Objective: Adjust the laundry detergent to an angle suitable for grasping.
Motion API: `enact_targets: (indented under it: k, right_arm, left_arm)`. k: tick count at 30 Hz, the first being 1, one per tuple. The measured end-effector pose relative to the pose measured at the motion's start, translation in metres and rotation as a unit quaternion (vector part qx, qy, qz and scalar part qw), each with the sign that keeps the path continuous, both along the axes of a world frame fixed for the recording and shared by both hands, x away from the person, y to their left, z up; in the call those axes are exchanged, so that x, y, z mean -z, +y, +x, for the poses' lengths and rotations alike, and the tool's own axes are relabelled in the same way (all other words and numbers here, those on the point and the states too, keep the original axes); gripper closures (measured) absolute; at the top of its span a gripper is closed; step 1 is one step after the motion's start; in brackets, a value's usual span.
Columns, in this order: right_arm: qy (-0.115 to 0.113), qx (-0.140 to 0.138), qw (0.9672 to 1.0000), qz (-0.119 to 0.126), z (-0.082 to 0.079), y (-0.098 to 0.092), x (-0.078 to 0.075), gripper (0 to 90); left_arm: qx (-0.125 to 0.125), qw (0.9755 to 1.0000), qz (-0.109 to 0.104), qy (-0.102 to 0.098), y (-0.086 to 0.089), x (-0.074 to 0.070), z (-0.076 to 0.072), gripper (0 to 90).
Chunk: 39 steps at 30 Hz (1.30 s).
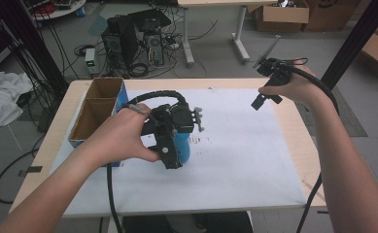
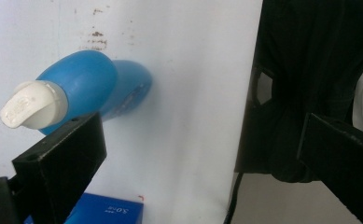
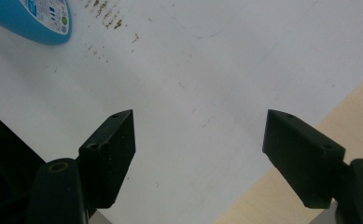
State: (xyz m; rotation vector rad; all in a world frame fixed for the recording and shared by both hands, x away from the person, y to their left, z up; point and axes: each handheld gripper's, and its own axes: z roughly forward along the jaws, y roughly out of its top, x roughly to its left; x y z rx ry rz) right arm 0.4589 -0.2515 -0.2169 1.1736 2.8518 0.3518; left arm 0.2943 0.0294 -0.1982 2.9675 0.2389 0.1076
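Cardboard box (image 1: 95, 109): sitting at the table's (image 1: 293, 141) left edge, two open compartments, nothing seen inside.
Blue bottle (image 2: 88, 86): standing on the white sheet (image 1: 235, 145), white cap (image 2: 27, 105) up.
Left tongs (image 2: 195, 144): jaws standing wide apart, hovering above the bottle, one jaw beside its cap, nothing clamped.
Right tongs (image 3: 200, 149): jaws apart, gripping nothing, hanging well away from the bottle.

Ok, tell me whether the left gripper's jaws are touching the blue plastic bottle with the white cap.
Apart. The left gripper view shows the left gripper wide open, the blue plastic bottle lying beyond one jaw.
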Motion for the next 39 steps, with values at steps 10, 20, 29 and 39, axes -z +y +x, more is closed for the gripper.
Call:
enact_targets:
  k: [10, 20, 29, 39]
  right_arm:
    - [0.000, -0.001, 1.0000, 0.002, -0.001, -0.002, -0.001, 24.7]
    - [-0.004, -0.004, 0.9999, 0.008, -0.003, -0.002, -0.001, 24.5]
    - [-0.010, -0.007, 0.9998, 0.013, -0.008, -0.002, -0.002, 25.0]
    - [-0.032, -0.011, 0.9989, 0.034, -0.019, -0.002, -0.008, 24.7]
  left_arm:
    - [-0.001, 1.0000, -0.002, 0.000, 0.000, -0.002, 0.000, 1.8]
    - [-0.006, 1.0000, 0.002, 0.001, 0.000, -0.002, -0.001, 1.8]
    - [-0.006, 1.0000, 0.004, 0.004, 0.000, -0.001, -0.001, 1.8]
    - [-0.005, 1.0000, 0.004, 0.002, -0.002, -0.003, -0.001, 1.8]
